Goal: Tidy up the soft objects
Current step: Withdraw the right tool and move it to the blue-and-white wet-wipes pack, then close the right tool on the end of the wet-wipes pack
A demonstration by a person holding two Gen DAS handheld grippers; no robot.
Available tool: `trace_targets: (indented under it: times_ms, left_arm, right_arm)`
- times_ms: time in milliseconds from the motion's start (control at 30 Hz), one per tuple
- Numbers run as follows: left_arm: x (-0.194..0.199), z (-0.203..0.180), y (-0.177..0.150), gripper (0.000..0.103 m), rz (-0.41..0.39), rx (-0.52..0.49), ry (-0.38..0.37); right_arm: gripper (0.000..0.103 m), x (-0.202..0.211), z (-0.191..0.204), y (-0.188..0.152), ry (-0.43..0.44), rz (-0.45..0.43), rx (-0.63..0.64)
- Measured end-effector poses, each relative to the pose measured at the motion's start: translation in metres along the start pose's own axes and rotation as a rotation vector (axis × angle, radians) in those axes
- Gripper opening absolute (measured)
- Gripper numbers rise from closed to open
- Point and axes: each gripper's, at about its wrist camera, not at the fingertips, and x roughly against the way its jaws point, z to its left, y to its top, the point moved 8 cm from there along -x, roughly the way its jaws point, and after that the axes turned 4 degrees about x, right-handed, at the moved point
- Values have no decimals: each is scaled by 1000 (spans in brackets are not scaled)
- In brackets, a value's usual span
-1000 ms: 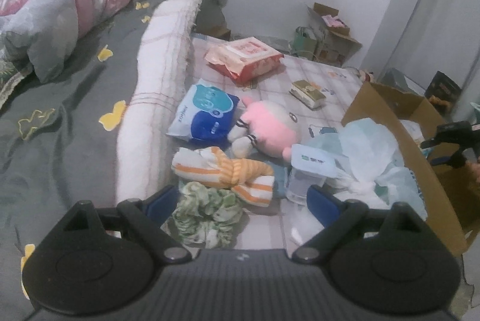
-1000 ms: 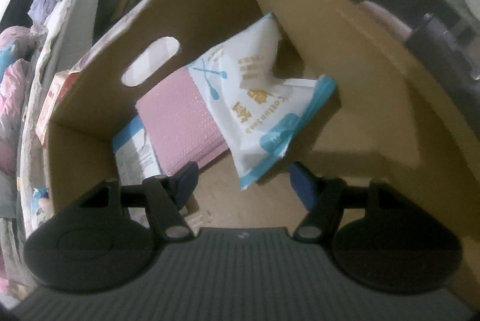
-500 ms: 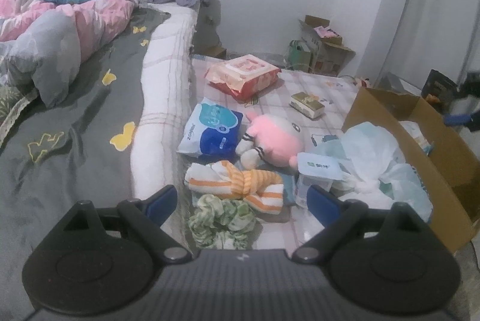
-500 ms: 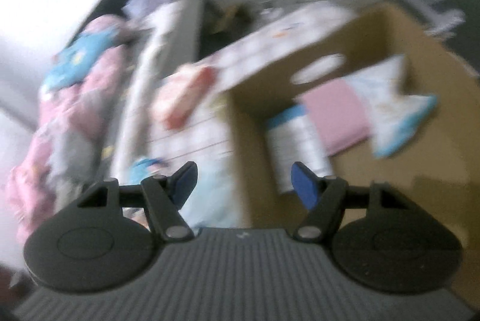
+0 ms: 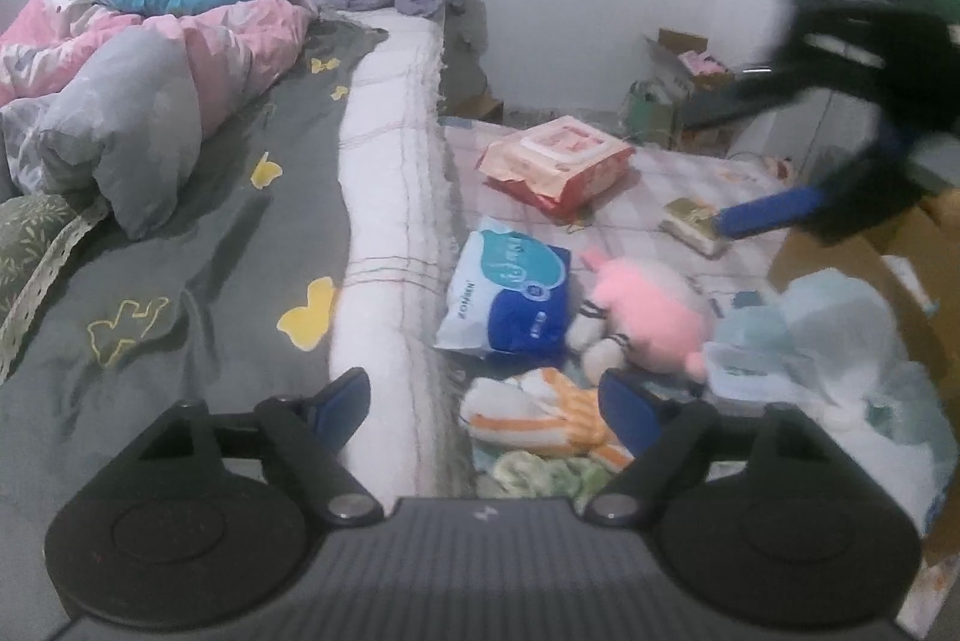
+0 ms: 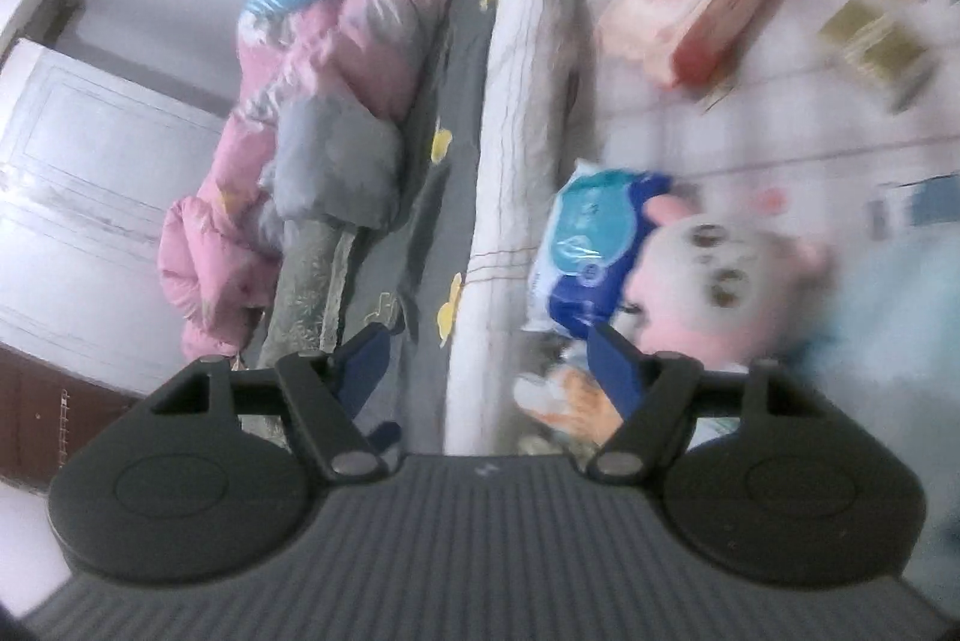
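Soft things lie on a checked mat (image 5: 648,173) beside the bed: a pink plush (image 5: 648,311) (image 6: 714,281), a blue-white pack (image 5: 510,299) (image 6: 594,239), an orange-striped cloth (image 5: 540,413) (image 6: 576,401) and a green scrunchie (image 5: 540,473). My left gripper (image 5: 483,398) hovers over the mattress edge and the striped cloth; its jaws are closing, with no pad touching anything. My right gripper (image 6: 489,359) hangs blurred above the mat, its jaws opening and empty. One blue finger (image 5: 768,215) of it shows in the left wrist view.
A cardboard box (image 5: 840,245) stands at the right, with a pale blue plastic bag (image 5: 828,329) against it. A red-pink wipes pack (image 5: 558,155) and a small gold box (image 5: 690,218) lie farther back. The bed (image 5: 180,251) with a pink duvet (image 5: 228,47) fills the left.
My right gripper has swung out of the cardboard box to above the mat and bed edge, and now shows in the left wrist view. My left gripper's jaws have narrowed a little.
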Motion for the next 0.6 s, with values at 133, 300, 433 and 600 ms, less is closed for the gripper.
trace_targets:
  times_ms: [133,300,433,600]
  left_arm:
    - [-14,5,4,76,26,6,2]
    - [-26,7,5,76,43,-5,-6]
    - [-30,8,6,76,54,-7,-19]
    - [-41,9,11,76,69,-16,-27]
  right_arm:
    - [73,-62,-5,24,-69,39,-5]
    - [73,-110,-29,35,-229,88,53]
    - [71,-101,-43,40,-291,82,116]
    - [71,-79,-62,52,-396,62,126]
